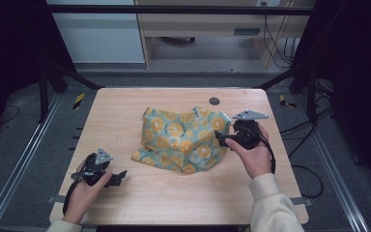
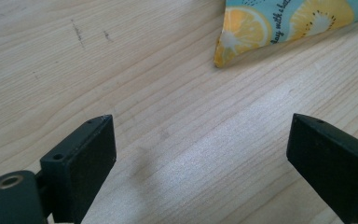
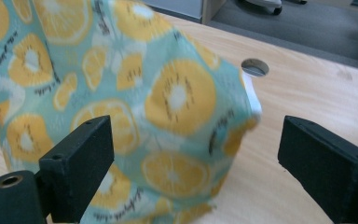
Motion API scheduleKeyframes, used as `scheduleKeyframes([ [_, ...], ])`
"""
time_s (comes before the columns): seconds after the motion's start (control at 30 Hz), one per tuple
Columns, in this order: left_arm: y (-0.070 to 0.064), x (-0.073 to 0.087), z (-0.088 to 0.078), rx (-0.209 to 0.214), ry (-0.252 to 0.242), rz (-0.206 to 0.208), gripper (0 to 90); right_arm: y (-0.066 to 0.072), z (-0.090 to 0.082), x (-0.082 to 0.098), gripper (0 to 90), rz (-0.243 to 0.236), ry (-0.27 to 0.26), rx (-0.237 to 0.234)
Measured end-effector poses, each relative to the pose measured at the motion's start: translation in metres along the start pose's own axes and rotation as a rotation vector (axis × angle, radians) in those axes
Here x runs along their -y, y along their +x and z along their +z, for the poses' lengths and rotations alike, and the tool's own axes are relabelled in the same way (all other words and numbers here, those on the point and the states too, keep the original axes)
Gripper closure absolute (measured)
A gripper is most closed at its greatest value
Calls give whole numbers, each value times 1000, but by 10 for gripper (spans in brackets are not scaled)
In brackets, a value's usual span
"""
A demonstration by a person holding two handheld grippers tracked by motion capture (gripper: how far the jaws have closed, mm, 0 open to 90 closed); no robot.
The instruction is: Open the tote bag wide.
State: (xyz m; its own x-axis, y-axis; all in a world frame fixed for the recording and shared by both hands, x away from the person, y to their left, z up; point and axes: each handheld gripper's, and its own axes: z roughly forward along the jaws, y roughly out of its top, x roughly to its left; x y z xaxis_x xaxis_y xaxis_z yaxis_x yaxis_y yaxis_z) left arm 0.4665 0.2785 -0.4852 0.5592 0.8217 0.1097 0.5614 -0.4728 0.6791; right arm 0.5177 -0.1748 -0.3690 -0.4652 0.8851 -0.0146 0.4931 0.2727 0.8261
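Both my grippers' jaws stand open and empty; my right gripper [image 3: 193, 154] may pinch several layers of the rumpled teal citrus-print cloth [image 1: 186, 139], bunching it.

A teal cloth [image 1: 186, 140] printed with yellow citrus slices lies crumpled mid-table — its right side bunched up.
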Motion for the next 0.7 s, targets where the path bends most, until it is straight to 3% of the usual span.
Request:
scheduleKeyframes([
  [0.1,-1,0,1,2,12,16,80,3,14,-20,114,-42,34,-9],
  [0.3,-5,-1,1,1,20,38,80,4,31,-41,125,-48,56,-28],
  [0.4,-6,-1,2,4,23,44,81,6,36,-45,141,-49,66,-41],
  [0.53,-7,-2,3,6,27,55,81,11,49,-47,162,-62,119,-77],
  [0.7,-9,-2,3,7,26,59,82,17,53,-45,366,-86,147,-97],
])
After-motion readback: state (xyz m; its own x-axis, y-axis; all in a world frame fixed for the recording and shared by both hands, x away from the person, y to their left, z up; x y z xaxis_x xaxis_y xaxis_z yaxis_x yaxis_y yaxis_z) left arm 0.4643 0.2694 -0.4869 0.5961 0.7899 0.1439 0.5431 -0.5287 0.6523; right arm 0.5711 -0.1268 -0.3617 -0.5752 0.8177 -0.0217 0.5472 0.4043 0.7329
